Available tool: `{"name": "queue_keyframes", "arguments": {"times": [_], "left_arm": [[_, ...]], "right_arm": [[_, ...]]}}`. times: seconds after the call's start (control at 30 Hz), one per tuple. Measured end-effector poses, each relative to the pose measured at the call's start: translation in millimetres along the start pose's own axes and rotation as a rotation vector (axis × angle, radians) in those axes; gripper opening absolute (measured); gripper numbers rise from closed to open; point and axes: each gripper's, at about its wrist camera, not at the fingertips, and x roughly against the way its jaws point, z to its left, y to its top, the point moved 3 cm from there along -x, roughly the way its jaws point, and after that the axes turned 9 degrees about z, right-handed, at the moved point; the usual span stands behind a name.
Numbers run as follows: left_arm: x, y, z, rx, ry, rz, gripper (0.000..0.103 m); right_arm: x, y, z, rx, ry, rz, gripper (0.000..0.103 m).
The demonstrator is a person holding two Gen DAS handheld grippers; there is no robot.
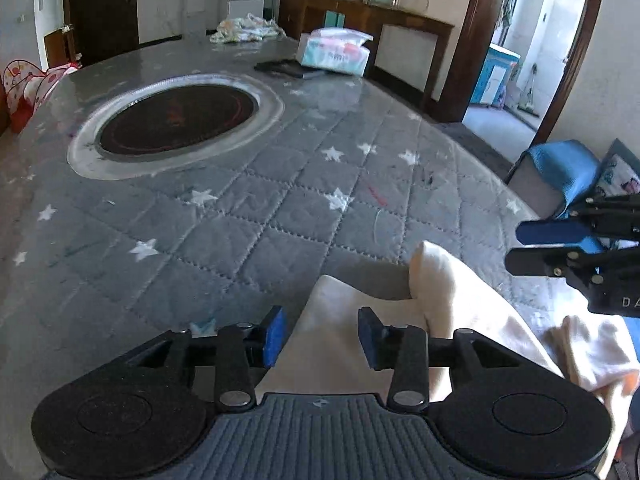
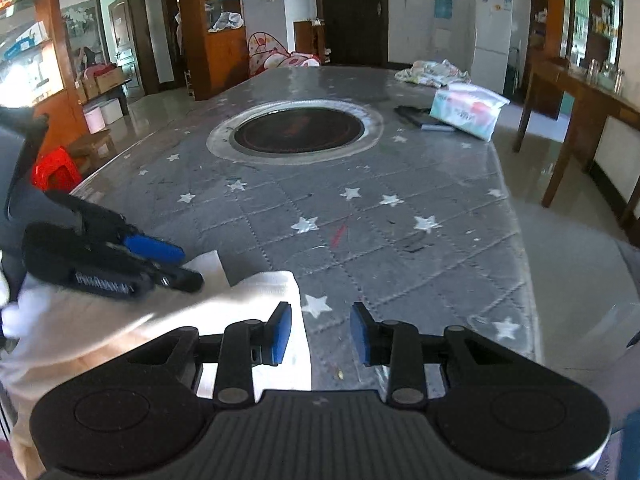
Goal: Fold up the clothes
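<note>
A cream-white garment lies at the near edge of the table, with one folded lobe standing up at its far side. In the left wrist view my left gripper hangs over the garment's left part, open, with cloth below the gap and neither pad pressing on it. My right gripper reaches in from the right, above the garment's right side. In the right wrist view the garment fills the lower left. My right gripper is open over its right edge and holds nothing. The left gripper hovers over the cloth's far corner.
The table has a grey quilted cover with white stars and a round dark hotplate in its middle. At the far end lie a tissue pack, a flat black item and a crumpled patterned cloth. A wooden sideboard stands to the right.
</note>
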Motion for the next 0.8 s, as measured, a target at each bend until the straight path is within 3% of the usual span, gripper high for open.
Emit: {"name": "queue_keyframes", "arguments": {"times": [0.07, 0.17, 0.4, 0.8], "left_arm": [[-2.8, -0.6, -2.8, -0.022, 0.008, -0.018, 0.033], [-2.7, -0.4, -2.8, -0.011, -0.008, -0.021, 0.009], [15.3, -4.7, 2.2, 0.017, 0.033, -0.062, 0.006], [71.1, -24.5, 27.1, 0.067, 0.177, -0.163, 0.006]], "right_arm": [[-7.0, 2.3, -0.2, -0.008, 0.006, 0.004, 0.032], [-17.2, 5.3, -0.1, -0.027, 0.028, 0.011, 0.032], [-27.4, 10.7, 4.2, -0.049, 0.05, 0.014, 0.032], [-42.9, 7.5, 12.4, -0.056, 0.023, 0.049, 0.033]]}}
